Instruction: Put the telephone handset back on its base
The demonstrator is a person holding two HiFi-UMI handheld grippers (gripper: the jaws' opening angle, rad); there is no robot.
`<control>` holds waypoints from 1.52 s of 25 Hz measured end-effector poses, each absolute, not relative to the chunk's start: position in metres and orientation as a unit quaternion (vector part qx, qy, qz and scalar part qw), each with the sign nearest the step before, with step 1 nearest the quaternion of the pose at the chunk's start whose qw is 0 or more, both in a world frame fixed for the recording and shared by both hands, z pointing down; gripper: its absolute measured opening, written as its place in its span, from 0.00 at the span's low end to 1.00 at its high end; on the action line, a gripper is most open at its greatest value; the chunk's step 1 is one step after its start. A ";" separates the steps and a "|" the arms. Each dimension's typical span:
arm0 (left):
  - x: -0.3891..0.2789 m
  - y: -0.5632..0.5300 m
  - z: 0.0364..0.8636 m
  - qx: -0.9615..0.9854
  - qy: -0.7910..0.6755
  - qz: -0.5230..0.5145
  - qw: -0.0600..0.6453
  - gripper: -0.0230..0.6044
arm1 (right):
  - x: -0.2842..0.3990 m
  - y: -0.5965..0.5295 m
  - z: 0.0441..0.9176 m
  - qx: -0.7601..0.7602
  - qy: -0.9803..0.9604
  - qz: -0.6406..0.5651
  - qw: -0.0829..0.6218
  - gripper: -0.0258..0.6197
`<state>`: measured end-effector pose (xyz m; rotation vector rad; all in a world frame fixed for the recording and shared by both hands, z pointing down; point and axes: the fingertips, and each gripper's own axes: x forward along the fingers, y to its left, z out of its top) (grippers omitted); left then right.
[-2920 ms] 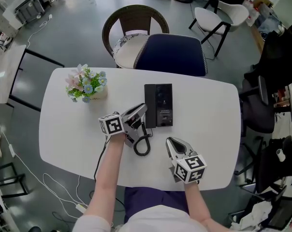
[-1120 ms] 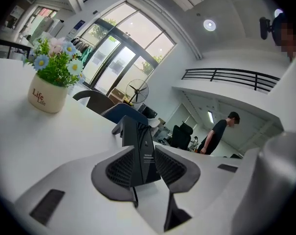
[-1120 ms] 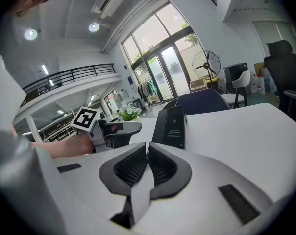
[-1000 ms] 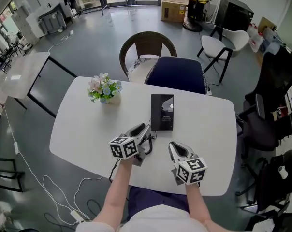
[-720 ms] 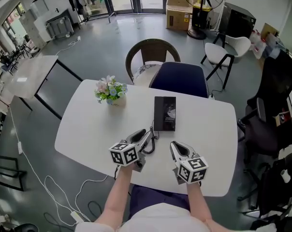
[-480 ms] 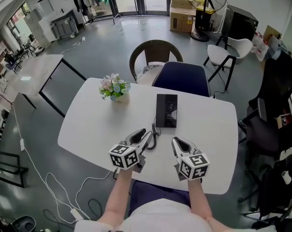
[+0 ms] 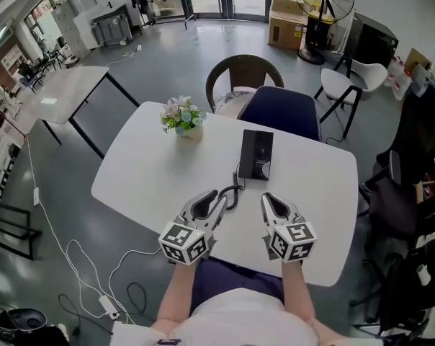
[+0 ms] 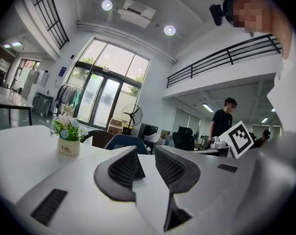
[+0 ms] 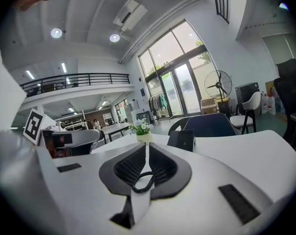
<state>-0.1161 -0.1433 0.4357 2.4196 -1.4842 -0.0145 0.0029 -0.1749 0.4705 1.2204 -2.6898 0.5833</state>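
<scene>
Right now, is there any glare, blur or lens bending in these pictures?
Head view: soft even light, no glare on the white table, and the wide lens bows the room's edges. Left gripper view: strong fisheye, a dark round border, and the ceiling lights flare. Right gripper view: the same fisheye, and the bright windows wash out.

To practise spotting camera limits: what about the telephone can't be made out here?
Head view: telephone too small to show whether the handset is seated.
Right gripper view: only a loop of the coiled cord shows; the right tool hides the rest.
</scene>
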 end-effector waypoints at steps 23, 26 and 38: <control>-0.131 -0.154 0.453 0.810 -0.575 0.077 0.081 0.06 | 0.015 -0.181 0.455 0.428 -0.892 0.116 0.084 0.10; -0.131 -0.153 0.455 0.813 -0.571 0.074 0.088 0.06 | 0.013 -0.180 0.456 0.429 -0.892 0.118 0.085 0.10; -0.131 -0.153 0.463 0.817 -0.563 0.076 0.094 0.06 | 0.011 -0.180 0.462 0.429 -0.890 0.128 0.087 0.10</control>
